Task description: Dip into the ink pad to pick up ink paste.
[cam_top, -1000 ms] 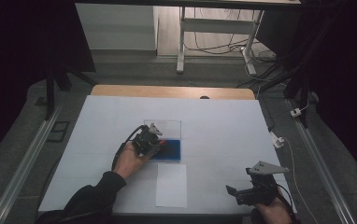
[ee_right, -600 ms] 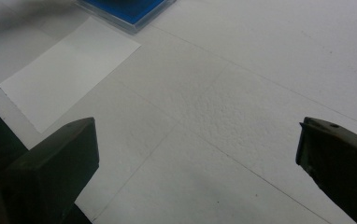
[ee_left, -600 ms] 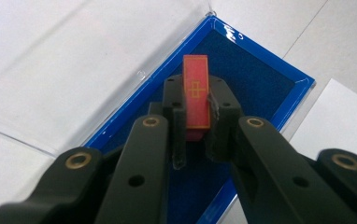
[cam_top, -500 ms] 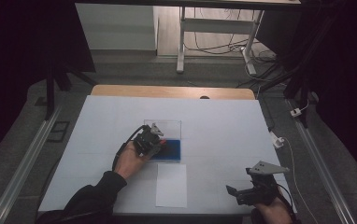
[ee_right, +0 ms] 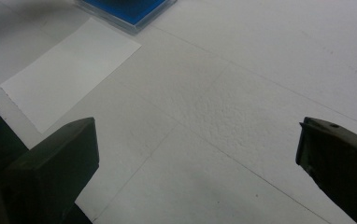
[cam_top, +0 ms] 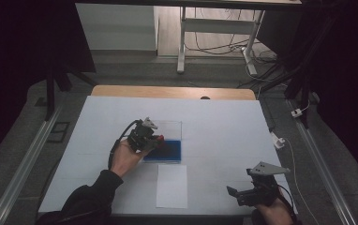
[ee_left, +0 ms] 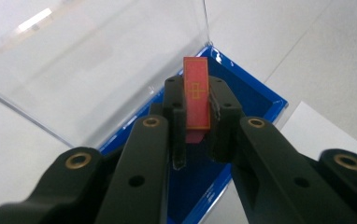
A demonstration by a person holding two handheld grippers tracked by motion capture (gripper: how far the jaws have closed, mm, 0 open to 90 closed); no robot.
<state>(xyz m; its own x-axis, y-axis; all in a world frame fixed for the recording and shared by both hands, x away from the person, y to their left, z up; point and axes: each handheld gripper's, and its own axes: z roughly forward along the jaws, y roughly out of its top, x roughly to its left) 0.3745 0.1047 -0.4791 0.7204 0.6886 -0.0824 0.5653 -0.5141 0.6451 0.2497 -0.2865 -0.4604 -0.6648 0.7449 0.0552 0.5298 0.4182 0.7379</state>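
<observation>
Red stamp over blue box.
Left gripper point(ee_left: 196, 122) clamped on red stamp point(ee_left: 196, 95), blue box point(ee_left: 256, 93) just beyond jaws, likely for inking. Right gripper point(ee_right: 197, 154) gaping, idle; paper point(ee_right: 69, 70) ahead-left.

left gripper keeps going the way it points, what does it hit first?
Probably the blue tray of the open case: the left gripper, shut on a red card, points down into it. The clear lid stands beside that line; depth is unclear.
</observation>
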